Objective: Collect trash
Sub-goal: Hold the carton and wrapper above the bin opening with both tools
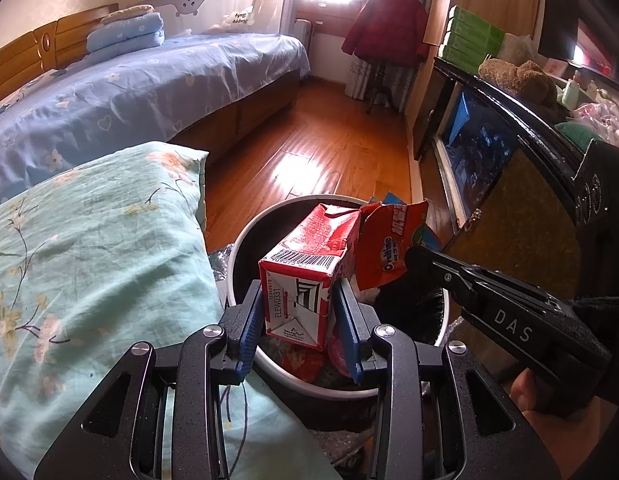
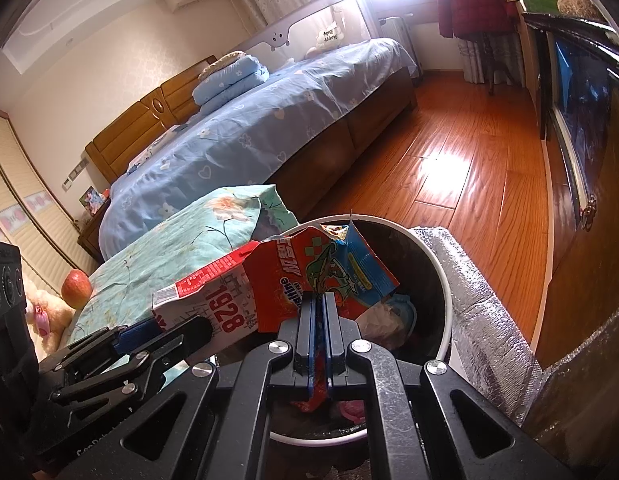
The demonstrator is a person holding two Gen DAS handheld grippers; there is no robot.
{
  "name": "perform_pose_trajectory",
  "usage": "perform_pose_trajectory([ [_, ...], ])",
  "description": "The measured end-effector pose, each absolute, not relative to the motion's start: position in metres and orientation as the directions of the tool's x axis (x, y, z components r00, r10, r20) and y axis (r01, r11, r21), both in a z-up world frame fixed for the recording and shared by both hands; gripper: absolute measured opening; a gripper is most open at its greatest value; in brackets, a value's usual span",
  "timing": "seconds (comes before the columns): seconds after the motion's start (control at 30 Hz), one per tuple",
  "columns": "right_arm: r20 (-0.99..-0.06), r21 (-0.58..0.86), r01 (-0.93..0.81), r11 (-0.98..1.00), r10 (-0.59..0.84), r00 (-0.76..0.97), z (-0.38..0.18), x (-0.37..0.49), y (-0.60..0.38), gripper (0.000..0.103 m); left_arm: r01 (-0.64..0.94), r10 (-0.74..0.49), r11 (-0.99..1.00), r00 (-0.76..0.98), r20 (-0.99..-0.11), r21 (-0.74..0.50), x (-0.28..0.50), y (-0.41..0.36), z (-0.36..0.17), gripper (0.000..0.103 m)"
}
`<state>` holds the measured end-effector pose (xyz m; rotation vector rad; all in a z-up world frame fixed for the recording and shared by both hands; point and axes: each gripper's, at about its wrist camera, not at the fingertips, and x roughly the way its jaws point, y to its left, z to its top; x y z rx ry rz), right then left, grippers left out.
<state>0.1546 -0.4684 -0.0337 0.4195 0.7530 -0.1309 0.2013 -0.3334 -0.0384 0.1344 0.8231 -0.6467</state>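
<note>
Left wrist view: we saw our left gripper [image 1: 297,320] clamped on a red-and-white milk carton [image 1: 305,276], barcode up, above the trash bin [image 1: 245,240].
Right wrist view: only here we saw an apple [image 2: 76,289]; our right gripper [image 2: 319,320], angled down, pinched a crumpled red snack wrapper [image 2: 305,276] over the bin's rim.
</note>
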Motion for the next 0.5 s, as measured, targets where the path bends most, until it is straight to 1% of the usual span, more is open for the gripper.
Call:
perform_pose_trajectory([
  [0.5, -0.704, 0.318, 0.270, 0.909, 0.036, 0.709, -0.0401, 0.1607, -0.4718, 0.003, 0.592, -0.482, 0.796, 0.490, -0.726, -0.129, 0.2036, -0.3389, -0.0394, 0.033],
])
